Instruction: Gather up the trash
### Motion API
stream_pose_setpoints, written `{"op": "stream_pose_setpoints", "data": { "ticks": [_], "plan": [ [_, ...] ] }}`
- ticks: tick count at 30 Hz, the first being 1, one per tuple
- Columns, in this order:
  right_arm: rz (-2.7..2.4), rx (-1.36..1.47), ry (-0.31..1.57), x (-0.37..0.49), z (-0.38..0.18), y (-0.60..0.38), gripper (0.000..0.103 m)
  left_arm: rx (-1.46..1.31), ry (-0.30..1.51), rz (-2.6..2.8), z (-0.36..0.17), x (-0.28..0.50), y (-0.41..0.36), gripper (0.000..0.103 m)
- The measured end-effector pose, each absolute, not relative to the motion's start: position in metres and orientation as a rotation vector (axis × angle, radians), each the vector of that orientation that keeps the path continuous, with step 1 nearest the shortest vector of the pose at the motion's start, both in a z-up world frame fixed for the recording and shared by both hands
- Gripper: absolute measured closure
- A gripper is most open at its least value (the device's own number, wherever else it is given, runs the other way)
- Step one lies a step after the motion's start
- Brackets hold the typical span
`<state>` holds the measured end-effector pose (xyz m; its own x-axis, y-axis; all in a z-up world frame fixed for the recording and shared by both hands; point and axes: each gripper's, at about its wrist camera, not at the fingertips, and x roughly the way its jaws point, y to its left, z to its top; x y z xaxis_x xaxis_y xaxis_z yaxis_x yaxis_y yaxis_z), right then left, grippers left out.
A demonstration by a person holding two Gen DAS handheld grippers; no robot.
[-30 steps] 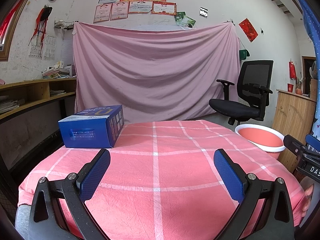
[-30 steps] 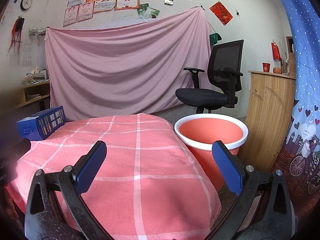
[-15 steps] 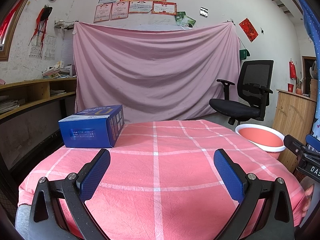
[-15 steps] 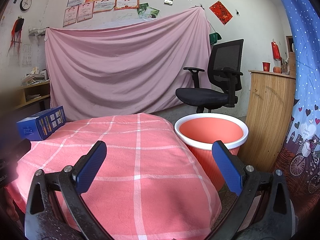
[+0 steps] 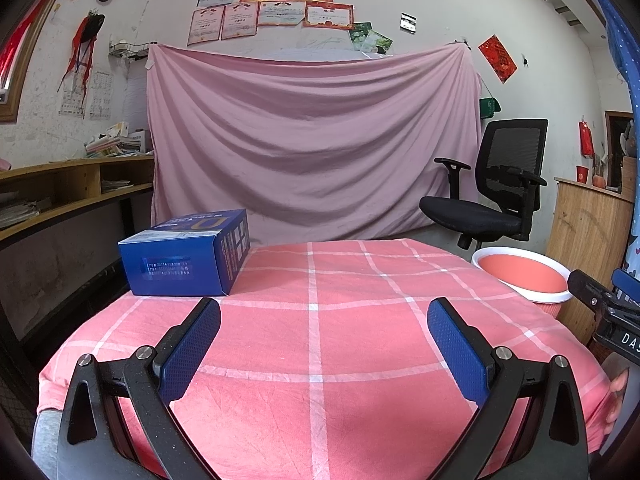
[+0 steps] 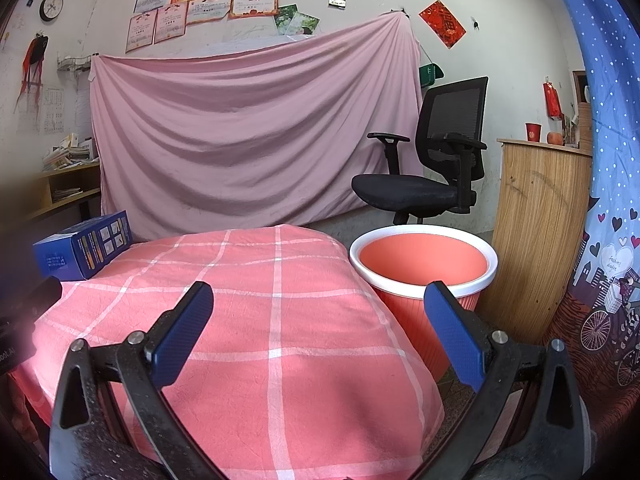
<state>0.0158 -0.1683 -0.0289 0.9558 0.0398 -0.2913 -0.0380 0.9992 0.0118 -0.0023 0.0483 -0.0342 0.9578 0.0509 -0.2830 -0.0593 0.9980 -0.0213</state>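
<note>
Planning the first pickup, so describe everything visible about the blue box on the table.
The blue box is a rectangular carton, cardboard by the look, with white print on its end, a pale strip along the top edge and small pictures on its long side. It looks closed and undamaged. It lies flat at the far left corner of the pink checked tablecloth, touching only the cloth. Both grippers are open and well short of it.

Both wrist views low, facing curtain; share table (image 5: 320, 340) (box (image 6: 82, 246) too).
</note>
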Motion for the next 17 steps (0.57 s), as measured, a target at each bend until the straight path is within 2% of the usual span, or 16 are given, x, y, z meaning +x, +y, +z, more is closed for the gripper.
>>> {"op": "stream_pose_setpoints", "data": {
  "ticks": [17],
  "plan": [
    [0.039,0.005,0.302,0.0166,-0.0296,-0.1678,0.000,-0.011,0.299,0.064,-0.0326,-0.0013,0.0516,0.002]
  ]
}}
